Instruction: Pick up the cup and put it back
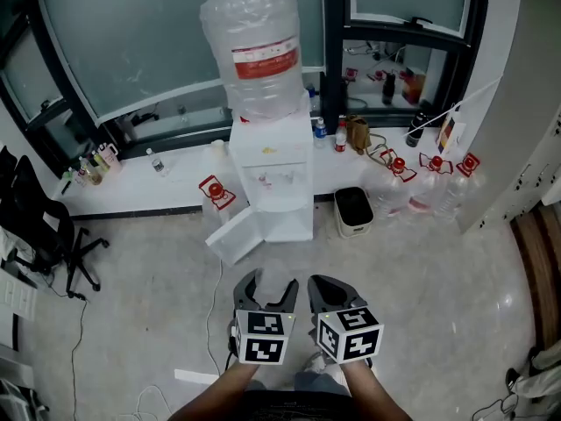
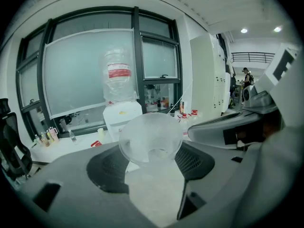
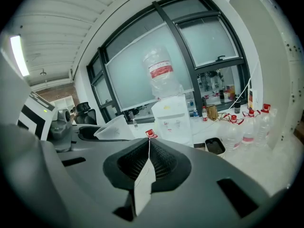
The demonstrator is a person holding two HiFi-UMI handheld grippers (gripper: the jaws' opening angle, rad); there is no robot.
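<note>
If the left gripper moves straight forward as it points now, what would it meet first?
Probably the white water dispenser, though depth is unclear; the floor between looks free. The left gripper holds the clear cup.

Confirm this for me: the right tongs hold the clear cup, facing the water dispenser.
Wrong tongs. The left tongs hold the clear cup, facing the water dispenser; the left gripper view shows it between them. The right tongs are shut with nothing in them.

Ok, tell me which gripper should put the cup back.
Left. The left gripper holds the clear cup between its fingers, facing the water dispenser; the right gripper is shut and empty.
</note>
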